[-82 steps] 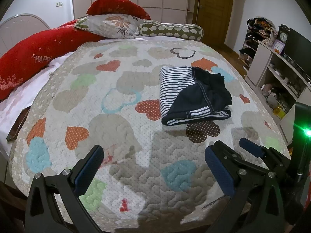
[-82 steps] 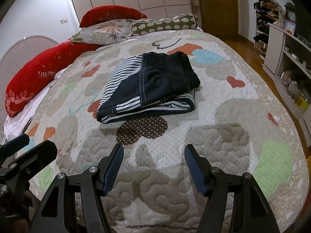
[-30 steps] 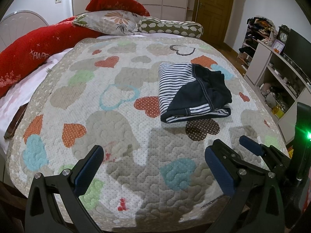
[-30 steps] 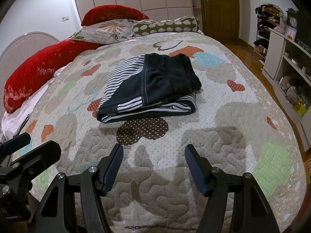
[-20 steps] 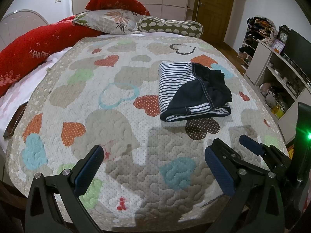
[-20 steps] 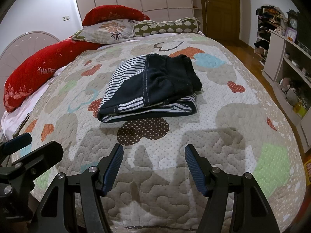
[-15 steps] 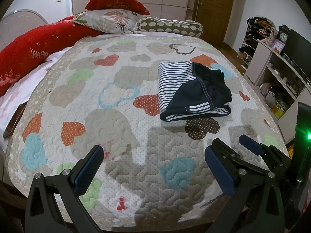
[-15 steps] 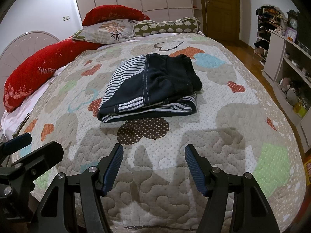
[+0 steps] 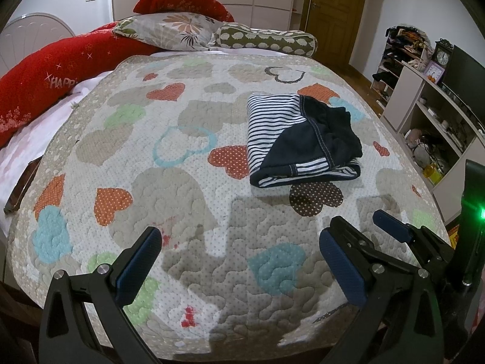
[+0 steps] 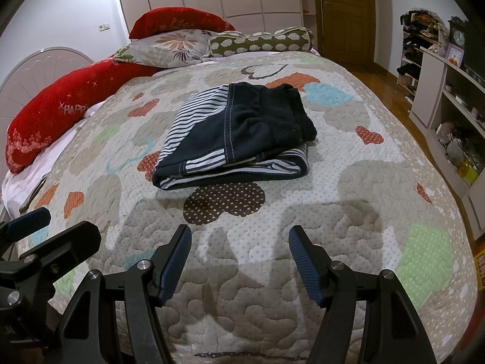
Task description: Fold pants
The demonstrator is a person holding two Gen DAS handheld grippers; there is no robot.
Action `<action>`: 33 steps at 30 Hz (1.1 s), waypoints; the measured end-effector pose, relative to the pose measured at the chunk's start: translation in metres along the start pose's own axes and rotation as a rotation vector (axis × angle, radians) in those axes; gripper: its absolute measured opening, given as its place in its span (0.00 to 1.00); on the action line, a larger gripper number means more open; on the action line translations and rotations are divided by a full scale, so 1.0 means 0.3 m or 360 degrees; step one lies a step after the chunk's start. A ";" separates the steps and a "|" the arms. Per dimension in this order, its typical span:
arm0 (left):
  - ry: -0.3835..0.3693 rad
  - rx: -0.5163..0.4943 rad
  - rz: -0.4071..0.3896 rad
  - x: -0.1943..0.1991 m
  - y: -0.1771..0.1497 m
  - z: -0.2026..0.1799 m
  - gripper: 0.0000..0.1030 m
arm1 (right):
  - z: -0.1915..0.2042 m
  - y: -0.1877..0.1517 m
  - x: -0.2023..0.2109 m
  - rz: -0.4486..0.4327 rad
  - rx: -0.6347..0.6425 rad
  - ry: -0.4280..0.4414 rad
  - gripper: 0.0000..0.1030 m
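The pants, dark navy with white-striped panels, lie folded in a compact bundle on the heart-patterned quilt, right of the bed's middle. They also show in the right wrist view. My left gripper is open and empty, held near the foot of the bed, well short of the pants. My right gripper is open and empty, directly in front of the bundle and apart from it. The right gripper's fingers show at the right of the left wrist view.
Red pillows, a floral pillow and a spotted bolster line the head of the bed. A white shelf unit with clutter stands along the right wall. A wooden door is at the back.
Both grippers have stayed open and nearly still, with only a slight drift of view. The pants have not moved.
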State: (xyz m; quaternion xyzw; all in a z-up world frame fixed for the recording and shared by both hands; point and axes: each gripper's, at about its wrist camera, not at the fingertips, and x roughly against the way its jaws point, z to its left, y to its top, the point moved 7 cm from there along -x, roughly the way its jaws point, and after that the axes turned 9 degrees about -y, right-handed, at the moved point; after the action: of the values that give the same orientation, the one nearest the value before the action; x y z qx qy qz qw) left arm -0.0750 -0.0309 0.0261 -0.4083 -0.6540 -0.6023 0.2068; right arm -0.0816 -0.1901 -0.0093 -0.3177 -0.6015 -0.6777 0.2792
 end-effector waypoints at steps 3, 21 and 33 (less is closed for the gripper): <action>-0.0001 0.0001 0.0001 0.000 0.000 0.000 1.00 | 0.000 0.000 0.000 0.0000 0.0001 0.0000 0.69; -0.0002 0.0001 0.0006 0.000 -0.007 -0.001 1.00 | -0.004 -0.001 -0.003 0.0000 0.0007 -0.0003 0.69; -0.0015 0.0022 0.0014 -0.006 -0.021 0.007 1.00 | 0.000 -0.002 -0.007 -0.0013 0.0026 0.0003 0.69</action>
State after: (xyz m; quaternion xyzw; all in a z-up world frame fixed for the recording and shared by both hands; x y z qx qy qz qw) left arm -0.0786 -0.0290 0.0205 -0.4127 -0.6572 -0.5949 0.2092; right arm -0.0806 -0.1899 -0.0113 -0.3123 -0.6080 -0.6743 0.2796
